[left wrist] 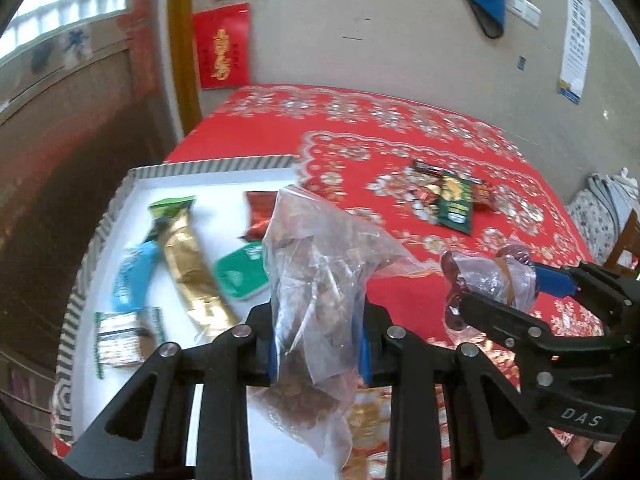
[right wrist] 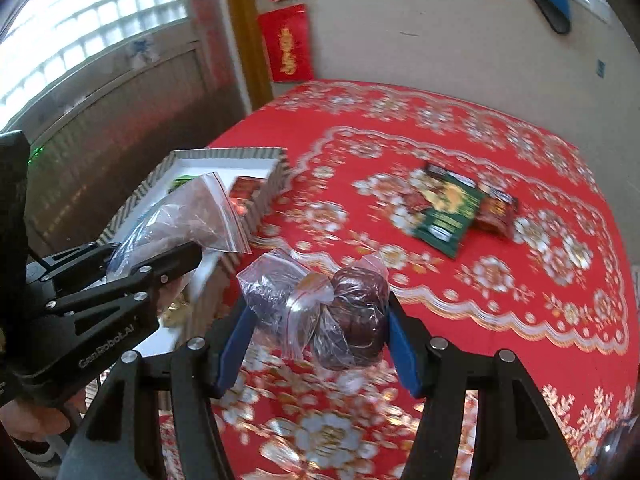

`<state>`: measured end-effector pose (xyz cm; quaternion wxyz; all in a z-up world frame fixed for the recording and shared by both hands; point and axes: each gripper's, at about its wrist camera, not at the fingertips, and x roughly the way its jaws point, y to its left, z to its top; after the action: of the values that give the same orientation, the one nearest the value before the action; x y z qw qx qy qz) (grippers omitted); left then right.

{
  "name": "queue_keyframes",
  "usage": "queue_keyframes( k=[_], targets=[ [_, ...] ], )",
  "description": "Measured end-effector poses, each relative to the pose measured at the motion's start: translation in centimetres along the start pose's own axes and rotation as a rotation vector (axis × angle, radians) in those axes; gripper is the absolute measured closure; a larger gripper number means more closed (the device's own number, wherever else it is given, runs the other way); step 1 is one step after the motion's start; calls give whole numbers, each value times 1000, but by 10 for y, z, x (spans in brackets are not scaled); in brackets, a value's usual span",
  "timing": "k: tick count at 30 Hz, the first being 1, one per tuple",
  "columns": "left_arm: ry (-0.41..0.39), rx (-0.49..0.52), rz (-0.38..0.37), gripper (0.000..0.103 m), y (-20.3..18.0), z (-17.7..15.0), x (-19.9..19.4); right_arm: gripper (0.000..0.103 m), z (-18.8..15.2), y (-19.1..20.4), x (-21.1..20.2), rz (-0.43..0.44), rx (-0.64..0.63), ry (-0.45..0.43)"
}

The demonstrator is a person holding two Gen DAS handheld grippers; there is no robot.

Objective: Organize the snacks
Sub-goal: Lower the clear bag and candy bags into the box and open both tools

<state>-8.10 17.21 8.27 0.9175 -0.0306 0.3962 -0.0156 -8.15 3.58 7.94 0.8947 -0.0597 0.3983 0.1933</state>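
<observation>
My left gripper (left wrist: 318,354) is shut on a clear zip bag of brown snack pieces (left wrist: 316,288), held up over the near right corner of the white tray with a striped rim (left wrist: 208,165). The tray holds several packets, among them a gold bar pack (left wrist: 192,264) and a blue one (left wrist: 134,276). My right gripper (right wrist: 320,336) is shut on a clear bag of dark red fruit (right wrist: 356,312), lifted above the red tablecloth (right wrist: 500,320) to the right of the tray (right wrist: 224,154). Each gripper also shows in the other's view: the right gripper (left wrist: 516,292), the left gripper (right wrist: 160,264).
A green snack packet (left wrist: 454,202) lies on red-brown packets (right wrist: 496,212) in the middle of the cloth. The table's left edge runs just beyond the tray. A cushioned chair (left wrist: 600,216) stands at the far right. A hand (right wrist: 36,424) grips the left tool.
</observation>
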Motion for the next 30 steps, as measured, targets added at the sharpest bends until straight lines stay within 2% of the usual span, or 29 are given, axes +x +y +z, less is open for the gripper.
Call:
queue_keyframes(
  k=[15, 23, 30],
  targets=[
    [-1, -74, 95, 72, 71, -22, -21, 41, 9, 79, 24, 94, -145, 43],
    [27, -120, 152, 72, 106, -43, -25, 41, -5, 116, 42, 150, -221, 110],
    [52, -132, 167, 72, 114, -56, -18, 41, -23, 138, 52, 163, -273, 166]
  ],
)
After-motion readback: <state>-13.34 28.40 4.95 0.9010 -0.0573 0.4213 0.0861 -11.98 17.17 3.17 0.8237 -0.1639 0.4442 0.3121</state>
